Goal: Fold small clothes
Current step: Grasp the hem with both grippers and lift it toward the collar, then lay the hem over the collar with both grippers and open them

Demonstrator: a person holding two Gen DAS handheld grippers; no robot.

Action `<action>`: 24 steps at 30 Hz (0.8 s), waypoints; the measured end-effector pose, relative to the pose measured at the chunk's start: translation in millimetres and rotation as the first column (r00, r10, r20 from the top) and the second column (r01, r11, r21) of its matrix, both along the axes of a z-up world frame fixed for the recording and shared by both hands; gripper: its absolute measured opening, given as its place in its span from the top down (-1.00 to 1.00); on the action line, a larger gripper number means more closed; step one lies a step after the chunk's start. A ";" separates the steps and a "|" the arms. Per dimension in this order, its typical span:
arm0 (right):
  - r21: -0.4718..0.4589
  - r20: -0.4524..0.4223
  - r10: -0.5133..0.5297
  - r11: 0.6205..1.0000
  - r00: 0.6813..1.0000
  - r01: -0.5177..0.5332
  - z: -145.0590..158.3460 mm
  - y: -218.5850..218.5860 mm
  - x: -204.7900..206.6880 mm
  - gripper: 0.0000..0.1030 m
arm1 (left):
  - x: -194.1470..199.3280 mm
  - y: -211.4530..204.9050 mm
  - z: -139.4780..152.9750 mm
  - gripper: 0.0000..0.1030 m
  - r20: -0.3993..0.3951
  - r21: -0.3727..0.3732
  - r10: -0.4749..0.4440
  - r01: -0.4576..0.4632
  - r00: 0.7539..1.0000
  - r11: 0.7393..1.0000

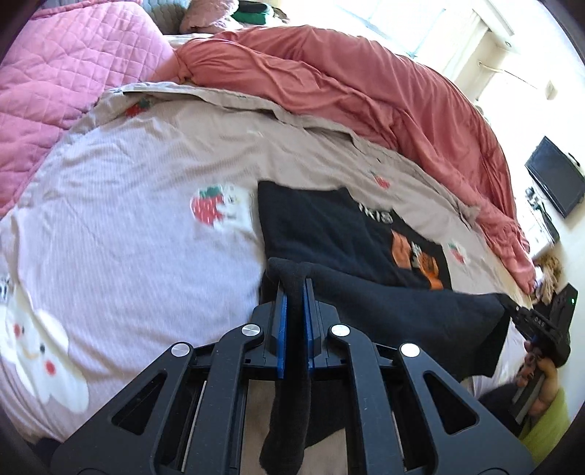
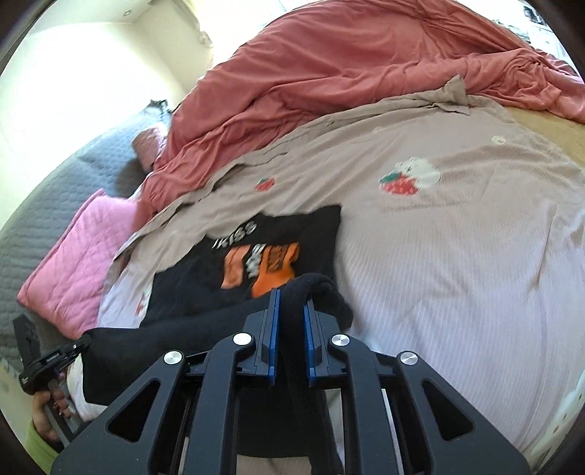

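Left wrist view: both tongs, left tongs (image 1: 293, 292) and right tongs (image 2: 291, 303), pinch the black shirt (image 1: 329, 226)'s near edge above the bed (image 1: 128, 234); folding looks barely begun.

A pale striped sheet (image 1: 120, 255) printed with strawberries (image 1: 207, 209) and a white cartoon figure (image 1: 40, 350) covers the bed. Along its far edge lies a rumpled salmon duvet (image 1: 365, 91), stretching across the bed. A pink quilt (image 1: 62, 80) sits at the sheet's left in the left wrist view; in the right wrist view it rests beside a grey quilted cover (image 2: 47, 204). A dark screen (image 1: 555, 175) hangs on the bright wall at right. A bright window (image 1: 413, 22) glows beyond the duvet.
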State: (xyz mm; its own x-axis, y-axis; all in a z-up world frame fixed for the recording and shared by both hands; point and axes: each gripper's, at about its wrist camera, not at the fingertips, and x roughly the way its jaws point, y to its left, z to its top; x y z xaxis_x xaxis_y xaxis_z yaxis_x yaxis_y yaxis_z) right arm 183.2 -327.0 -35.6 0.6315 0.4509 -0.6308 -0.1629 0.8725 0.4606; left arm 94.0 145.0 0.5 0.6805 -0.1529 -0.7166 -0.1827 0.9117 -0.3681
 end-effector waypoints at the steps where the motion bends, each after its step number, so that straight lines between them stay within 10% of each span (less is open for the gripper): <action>1: 0.002 -0.004 -0.003 1.000 1.000 0.003 1.1 1.6 8.8 0.80 | 5.6 1.9 0.5 0.94 -0.001 -0.005 0.006 -0.006 1.000 1.000; 9: -0.083 -0.027 0.011 0.996 1.000 -0.013 -32.7 25.2 57.5 0.78 | 58.9 2.9 -34.6 0.93 -0.104 0.058 0.056 -0.050 0.993 0.997; 15: -0.085 -0.104 0.004 0.996 0.995 -0.013 -55.8 13.7 62.1 0.46 | 58.0 6.7 -55.6 0.66 -0.134 0.046 0.094 -0.089 0.987 0.995; 18: -0.082 -0.085 -0.014 0.997 0.996 0.007 -45.7 9.1 53.7 -0.28 | 46.1 9.9 -48.6 0.46 -0.110 0.003 0.108 -0.108 0.988 0.994; 24: -0.076 -0.077 0.027 0.997 0.997 -0.033 -28.2 9.7 27.0 -0.34 | 17.5 6.6 -35.8 0.23 -0.086 -0.023 0.089 -0.092 0.992 0.996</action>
State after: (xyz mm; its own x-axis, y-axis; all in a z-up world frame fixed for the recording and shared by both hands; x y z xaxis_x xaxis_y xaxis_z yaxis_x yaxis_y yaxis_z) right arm 210.2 -317.3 -63.8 0.5677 0.4166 -0.7101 -0.1566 0.9014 0.4037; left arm 111.4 151.6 -35.3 0.6292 -0.1136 -0.7689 -0.2958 0.8799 -0.3720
